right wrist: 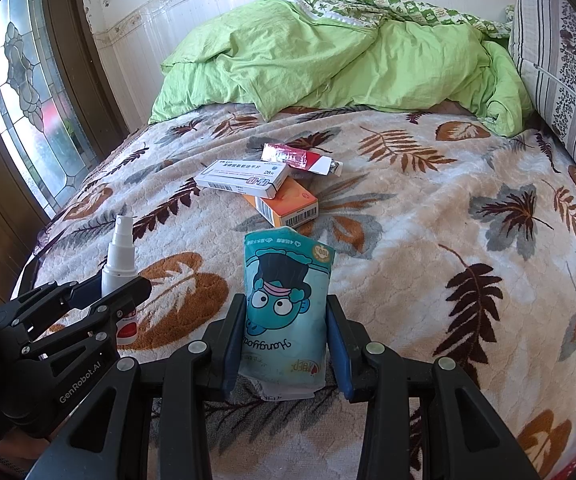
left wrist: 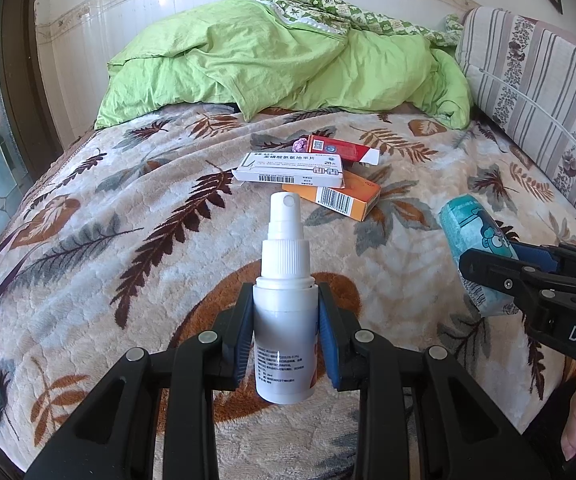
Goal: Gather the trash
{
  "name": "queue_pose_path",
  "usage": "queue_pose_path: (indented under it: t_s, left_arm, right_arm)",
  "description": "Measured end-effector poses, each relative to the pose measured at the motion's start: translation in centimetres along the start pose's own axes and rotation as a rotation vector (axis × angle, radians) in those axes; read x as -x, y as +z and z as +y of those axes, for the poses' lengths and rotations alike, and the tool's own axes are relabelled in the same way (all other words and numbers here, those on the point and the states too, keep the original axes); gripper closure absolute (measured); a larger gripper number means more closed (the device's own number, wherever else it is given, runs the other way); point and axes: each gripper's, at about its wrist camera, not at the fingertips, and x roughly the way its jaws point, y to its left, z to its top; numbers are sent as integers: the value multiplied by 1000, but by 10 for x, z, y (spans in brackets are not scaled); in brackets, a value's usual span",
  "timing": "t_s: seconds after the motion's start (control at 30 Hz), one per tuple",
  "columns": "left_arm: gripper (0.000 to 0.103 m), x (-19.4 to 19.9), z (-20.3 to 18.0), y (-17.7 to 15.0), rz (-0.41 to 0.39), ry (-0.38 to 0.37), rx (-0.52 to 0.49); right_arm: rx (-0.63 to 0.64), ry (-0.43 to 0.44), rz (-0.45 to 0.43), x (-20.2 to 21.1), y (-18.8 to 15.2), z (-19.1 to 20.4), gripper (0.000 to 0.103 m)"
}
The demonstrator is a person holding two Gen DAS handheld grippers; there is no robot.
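Note:
My left gripper [left wrist: 285,304] is shut on a white spray bottle [left wrist: 284,300] and holds it upright above the bed; the bottle also shows in the right wrist view [right wrist: 118,256]. My right gripper [right wrist: 286,312] is shut on a teal tissue pack [right wrist: 286,304] with a cartoon face, which also shows in the left wrist view [left wrist: 472,240]. On the leaf-patterned blanket [left wrist: 128,240] lie a white medicine box [left wrist: 290,166], an orange box [left wrist: 340,196] under it, and a red box [left wrist: 342,148] behind.
A crumpled green duvet [left wrist: 288,68] fills the far end of the bed. A striped cushion [left wrist: 536,88] lines the right side. A stained-glass window [right wrist: 20,100] and dark wooden frame stand on the left. A small purple item [left wrist: 299,145] lies by the red box.

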Motion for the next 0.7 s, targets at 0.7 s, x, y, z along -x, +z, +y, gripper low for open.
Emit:
queue_pose_path:
  t_s: [0.7]
  left_arm:
    - [74,0,0,0,0,-2,-2]
  right_arm:
    - [1,-1,0,0,0,1,63]
